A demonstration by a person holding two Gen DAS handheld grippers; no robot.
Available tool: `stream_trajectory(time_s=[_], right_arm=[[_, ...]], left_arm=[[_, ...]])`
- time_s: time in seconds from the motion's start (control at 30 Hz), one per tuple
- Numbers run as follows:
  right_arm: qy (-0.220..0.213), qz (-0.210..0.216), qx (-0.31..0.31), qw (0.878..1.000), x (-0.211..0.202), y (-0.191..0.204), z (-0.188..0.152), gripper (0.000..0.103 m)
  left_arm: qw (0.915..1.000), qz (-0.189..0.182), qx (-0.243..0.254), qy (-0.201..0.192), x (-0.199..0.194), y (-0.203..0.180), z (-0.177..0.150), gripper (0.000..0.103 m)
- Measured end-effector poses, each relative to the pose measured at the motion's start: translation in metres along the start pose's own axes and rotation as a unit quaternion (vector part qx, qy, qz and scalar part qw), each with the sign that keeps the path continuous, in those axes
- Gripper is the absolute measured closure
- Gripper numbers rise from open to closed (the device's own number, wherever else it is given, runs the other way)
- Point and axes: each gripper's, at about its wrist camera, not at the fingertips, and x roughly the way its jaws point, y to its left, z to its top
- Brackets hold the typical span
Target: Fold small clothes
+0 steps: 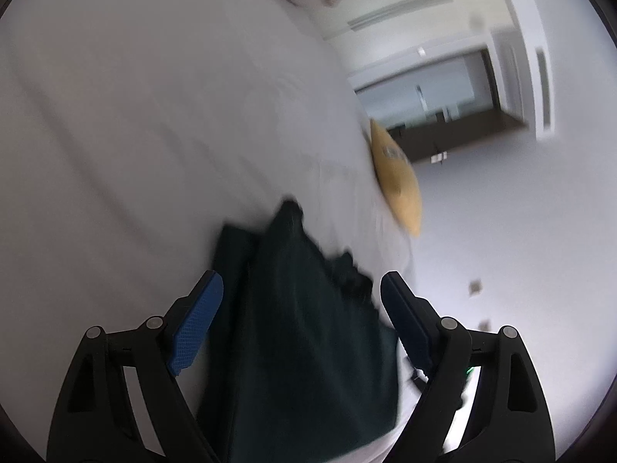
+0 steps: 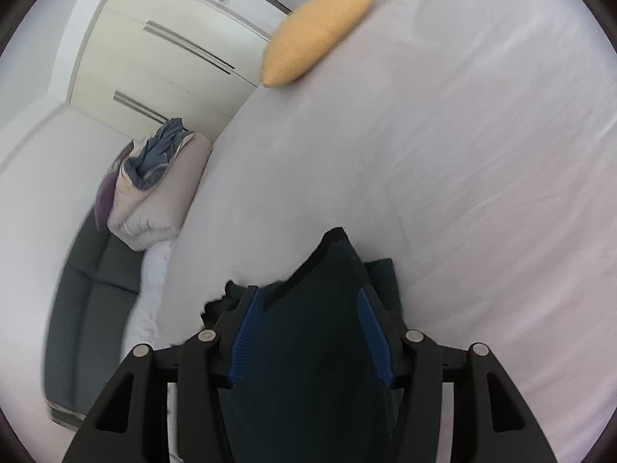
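A dark green garment (image 1: 308, 328) lies bunched on the white bed (image 1: 135, 135). My left gripper (image 1: 300, 289) is open, its blue-padded fingers standing wide on either side of the cloth. In the right wrist view the same dark garment (image 2: 316, 332) fills the space between the fingers of my right gripper (image 2: 312, 297). Those fingers stand partly apart with the cloth between them, and a peak of fabric rises beyond the tips. Both views are motion-blurred.
A yellow cushion (image 1: 397, 177) lies at the bed's edge; it also shows in the right wrist view (image 2: 320, 31). A pile of pillows with blue-grey clothes (image 2: 154, 177) sits beside the bed on a sofa. White wardrobes (image 2: 162, 50) stand behind.
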Motion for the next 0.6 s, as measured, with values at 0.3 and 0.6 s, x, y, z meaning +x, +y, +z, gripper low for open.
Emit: stream_trajectory(time_s=[0.3, 0.6], right_arm=[[0.018, -0.051, -0.079, 0.995, -0.045, 0.005, -0.062, 0.047], [0.015, -0.069, -0.078, 0.994, -0.060, -0.001, -0.088, 0.047]], left_arm=[[0.9906, 0.065, 0.110, 0.048, -0.014, -0.019, -0.084, 0.020], [0.9903, 0.061, 0.104, 0.069, -0.032, 0.002, -0.106, 0.071]])
